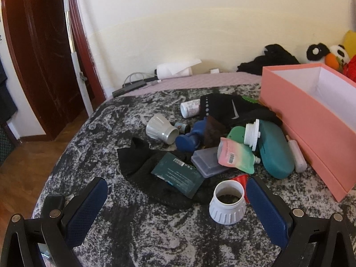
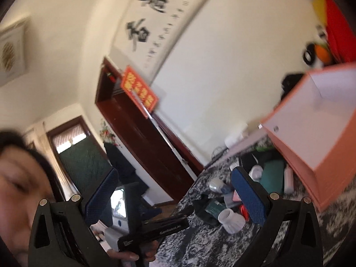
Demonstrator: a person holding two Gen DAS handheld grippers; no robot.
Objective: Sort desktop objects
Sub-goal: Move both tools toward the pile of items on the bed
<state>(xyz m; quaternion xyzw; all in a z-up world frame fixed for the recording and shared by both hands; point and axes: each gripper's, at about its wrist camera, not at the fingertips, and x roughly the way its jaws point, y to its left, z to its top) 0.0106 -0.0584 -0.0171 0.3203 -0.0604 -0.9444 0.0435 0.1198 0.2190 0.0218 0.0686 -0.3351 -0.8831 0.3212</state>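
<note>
A pile of small objects lies on the grey mottled cover (image 1: 138,227): a white ribbed cap (image 1: 227,202), a dark green packet (image 1: 178,174) on black cloth, a grey case (image 1: 207,162), a pink-green pouch (image 1: 235,155), a teal glasses case (image 1: 274,149), a blue bottle (image 1: 189,136) and a white pill bottle (image 1: 190,108). An open pink box (image 1: 311,120) stands at the right. My left gripper (image 1: 175,191) is open and empty, low over the cover before the pile. My right gripper (image 2: 173,184) is open and empty, held tilted in the air; the box (image 2: 322,146) and the cap (image 2: 231,220) show in its view.
A white bulb base (image 1: 161,129) lies left of the pile. A paper roll (image 1: 175,69), cables and black clothing (image 1: 269,60) sit at the far edge by the wall, plush toys (image 1: 333,54) at the far right. A dark wooden door (image 1: 40,62) stands left. The person's face (image 2: 20,191) and the left tool's body fill the right view's lower left.
</note>
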